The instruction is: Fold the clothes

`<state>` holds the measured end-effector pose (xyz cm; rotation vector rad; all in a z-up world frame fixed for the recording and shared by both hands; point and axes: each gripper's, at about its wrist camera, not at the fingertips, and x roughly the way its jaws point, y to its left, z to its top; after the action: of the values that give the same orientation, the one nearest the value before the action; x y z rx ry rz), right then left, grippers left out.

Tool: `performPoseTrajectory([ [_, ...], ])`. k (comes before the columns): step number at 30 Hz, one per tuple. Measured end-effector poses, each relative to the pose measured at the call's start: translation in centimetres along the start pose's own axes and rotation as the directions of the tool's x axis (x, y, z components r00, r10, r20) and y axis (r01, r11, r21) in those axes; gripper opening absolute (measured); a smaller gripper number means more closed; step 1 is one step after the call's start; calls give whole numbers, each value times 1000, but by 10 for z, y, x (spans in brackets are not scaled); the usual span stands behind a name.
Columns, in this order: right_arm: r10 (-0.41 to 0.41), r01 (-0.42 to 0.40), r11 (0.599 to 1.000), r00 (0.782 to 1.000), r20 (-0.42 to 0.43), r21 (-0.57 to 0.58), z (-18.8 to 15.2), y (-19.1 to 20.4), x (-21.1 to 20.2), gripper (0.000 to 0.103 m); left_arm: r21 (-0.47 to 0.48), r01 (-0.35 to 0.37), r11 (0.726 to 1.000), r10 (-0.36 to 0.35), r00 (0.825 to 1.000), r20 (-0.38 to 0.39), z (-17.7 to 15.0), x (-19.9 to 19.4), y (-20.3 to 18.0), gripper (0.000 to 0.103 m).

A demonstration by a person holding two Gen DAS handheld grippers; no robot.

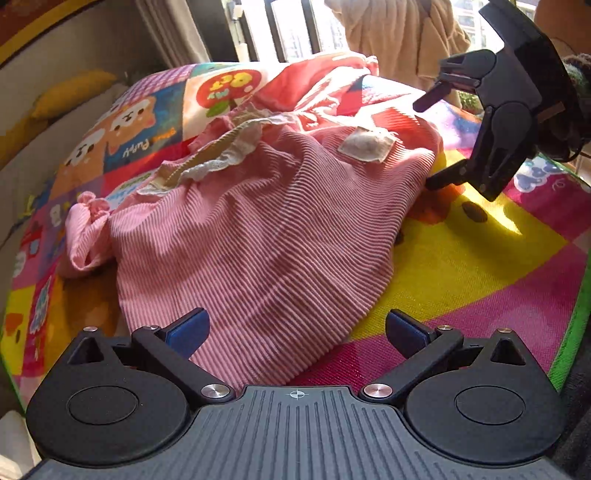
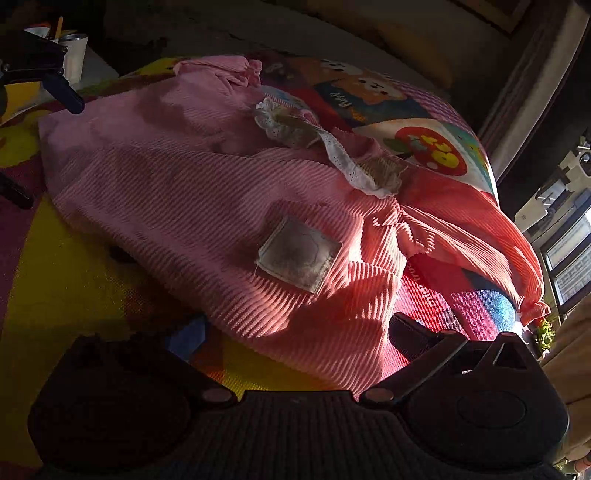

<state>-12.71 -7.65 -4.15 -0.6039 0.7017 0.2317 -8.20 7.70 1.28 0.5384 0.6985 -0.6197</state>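
Note:
A pink ribbed child's top (image 1: pixel 258 221) with a lace collar (image 1: pixel 221 155) and a pale square patch (image 1: pixel 364 144) lies rumpled on a colourful cartoon mat (image 1: pixel 461 258). My left gripper (image 1: pixel 297 332) is open, its blue-padded fingers on either side of the top's near hem. My right gripper (image 1: pixel 424 144) is open at the top's far right edge, one finger low at the cloth. In the right wrist view the top (image 2: pixel 221 206) lies spread ahead, my right gripper (image 2: pixel 291 332) is open at its near edge, and the left gripper (image 2: pixel 37 129) shows open at the far left.
A sleeve (image 2: pixel 480 236) trails to the right towards the mat's edge. A yellow cushion (image 1: pixel 70 92) lies at the back left. A beige blanket (image 1: pixel 399 33) hangs by the window. A white cup (image 2: pixel 75 55) stands beyond the mat.

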Motion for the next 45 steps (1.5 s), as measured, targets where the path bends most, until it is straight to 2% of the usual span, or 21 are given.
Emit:
performPoseTrajectory([
  [2, -113, 110, 993, 992, 50, 46, 16, -10, 4, 103, 16, -25, 1000, 25, 1000, -6, -1, 2, -3, 103],
  [3, -145, 138, 986, 987, 72, 93, 23, -20, 4, 103, 25, -37, 999, 38, 999, -8, -1, 4, -4, 103],
  [6, -206, 179, 964, 971, 123, 199, 39, -43, -1, 103, 38, -152, 988, 152, 988, 5, 4, 11, 0, 103],
  [8, -205, 179, 966, 969, 135, 186, 41, -45, -4, 103, 29, -303, 952, 303, 953, 4, 10, 20, 15, 103],
  [10, -176, 156, 977, 975, 134, 147, 39, -38, -6, 103, -35, -397, 917, 397, 918, -1, 15, 24, 40, 103],
  [14, -44, 35, 997, 990, 135, 71, 30, -11, -13, 103, -250, -488, 836, 507, 862, 10, 32, 11, 102, 103],
  [16, 0, -2, 1000, 991, 137, 13, 29, 6, -14, 103, -307, -493, 814, 526, 850, 31, 42, 0, 122, 103],
  [19, 9, 0, 997, 992, 123, -74, 33, 27, -3, 103, -323, -459, 828, 501, 863, 59, 44, -11, 124, 103],
  [21, -96, 109, 990, 986, 137, -86, 37, 22, 8, 103, -330, -434, 838, 483, 872, 77, 44, -18, 125, 103],
  [22, -176, 186, 981, 972, 153, -57, 40, 13, 11, 103, -334, -422, 843, 473, 877, 87, 44, -21, 125, 103],
  [24, -336, 331, 942, 926, 175, 60, 47, -18, 12, 103, -341, -397, 852, 454, 885, 105, 45, -28, 126, 103],
  [26, -395, 369, 916, 901, 182, 160, 54, -44, 8, 103, -347, -372, 861, 435, 892, 124, 46, -35, 126, 103],
  [29, -398, 362, 911, 896, 196, 197, 62, -63, 3, 103, -259, -284, 923, 325, 937, 128, 44, -23, 96, 103],
  [31, -409, 375, 908, 890, 204, 185, 66, -63, 7, 103, -195, -219, 956, 246, 961, 123, 42, -15, 76, 103],
  [34, -400, 365, 912, 894, 202, 190, 70, -62, 15, 103, -100, -115, 988, 125, 986, 106, 40, -2, 44, 103],
  [36, -381, 347, 919, 904, 197, 187, 69, -59, 17, 103, -38, -42, 998, 45, 995, 89, 39, 7, 23, 103],
  [37, -368, 337, 925, 909, 193, 178, 68, -57, 18, 103, -9, -66, 998, 66, 996, 58, 37, 17, 16, 103],
  [39, -327, 307, 942, 929, 175, 133, 62, -49, 20, 103, 47, -176, 983, 176, 984, 8, 33, 36, 9, 103],
  [42, -256, 255, 967, 961, 103, 14, 36, -32, 26, 103, -9, -311, 950, 311, 950, -3, 30, 41, 34, 103],
  [45, -289, 291, 955, 956, 41, -50, 5, -22, 34, 103, -141, -382, 913, 382, 924, -28, 23, 32, 75, 103],
])
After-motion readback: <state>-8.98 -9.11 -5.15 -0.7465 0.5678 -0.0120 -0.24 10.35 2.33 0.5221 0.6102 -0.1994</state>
